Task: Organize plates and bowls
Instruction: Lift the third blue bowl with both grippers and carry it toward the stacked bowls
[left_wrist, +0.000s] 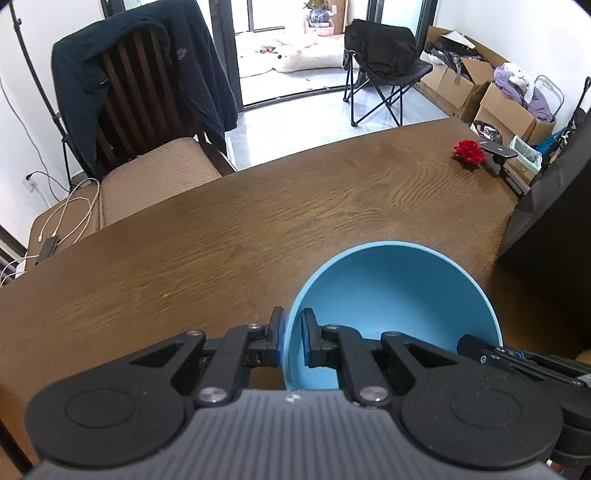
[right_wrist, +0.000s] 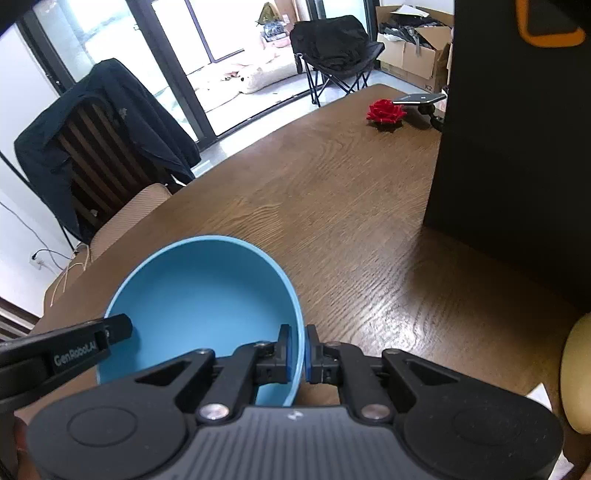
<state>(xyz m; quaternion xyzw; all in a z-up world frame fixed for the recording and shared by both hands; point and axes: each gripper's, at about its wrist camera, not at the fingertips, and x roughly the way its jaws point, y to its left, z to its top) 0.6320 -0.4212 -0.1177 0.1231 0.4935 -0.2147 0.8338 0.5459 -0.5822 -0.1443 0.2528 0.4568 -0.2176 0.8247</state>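
Observation:
A blue bowl (left_wrist: 391, 295) is held between both grippers over the wooden table (left_wrist: 258, 221). My left gripper (left_wrist: 291, 338) is shut on the bowl's left rim, one pad outside and one inside. My right gripper (right_wrist: 298, 352) is shut on the right rim of the same bowl (right_wrist: 199, 295). The right gripper's finger shows at the bowl's far rim in the left wrist view (left_wrist: 476, 349). The left gripper's finger shows at the bowl's left rim in the right wrist view (right_wrist: 85, 341).
A red flower (left_wrist: 469, 152) and a phone on a stand (left_wrist: 496, 149) sit at the table's far right. A large black box (right_wrist: 513, 147) stands on the right. A chair with a dark jacket (left_wrist: 140, 85) stands beyond the far edge. A pale rounded object (right_wrist: 578, 373) is at the right.

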